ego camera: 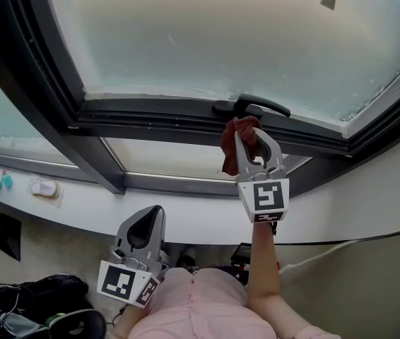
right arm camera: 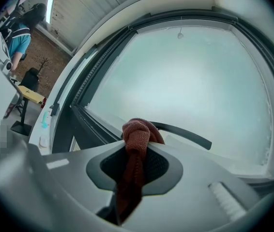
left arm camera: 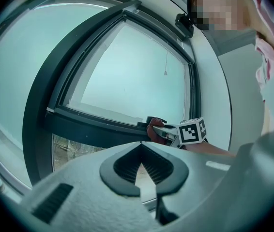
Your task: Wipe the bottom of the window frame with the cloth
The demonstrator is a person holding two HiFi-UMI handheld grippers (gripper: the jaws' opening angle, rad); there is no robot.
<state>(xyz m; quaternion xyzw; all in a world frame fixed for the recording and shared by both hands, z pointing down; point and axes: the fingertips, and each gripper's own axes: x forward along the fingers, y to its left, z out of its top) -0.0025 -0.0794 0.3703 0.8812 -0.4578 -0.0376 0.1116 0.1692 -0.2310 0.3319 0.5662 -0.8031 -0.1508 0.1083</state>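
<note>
Two claws are in play, but only one is doing the work. My right claw [ego camera: 249,134] is raised to the window and pinches the reddish cloth [ego camera: 230,154] firmly between its jaws. A bunched knot pokes out past the tips and the rest hangs back through the gap.

The cloth sits right at the bottom rail of the window frame [ego camera: 150,115], just under the dark handle [ego camera: 253,106]. From these angles I cannot say for certain that it is pressed against the rail.

The rail's long axis runs left to right across the head view. My cloth is toward its right part, so most of the unwiped run lies to my left and a shorter stretch lies to the right. I judge the next stroke has to slide sideways along that line and keep below the handle.

My left claw [ego camera: 153,213] hangs low near my body, well apart from the frame, with its jaws pressed together on nothing.
</note>
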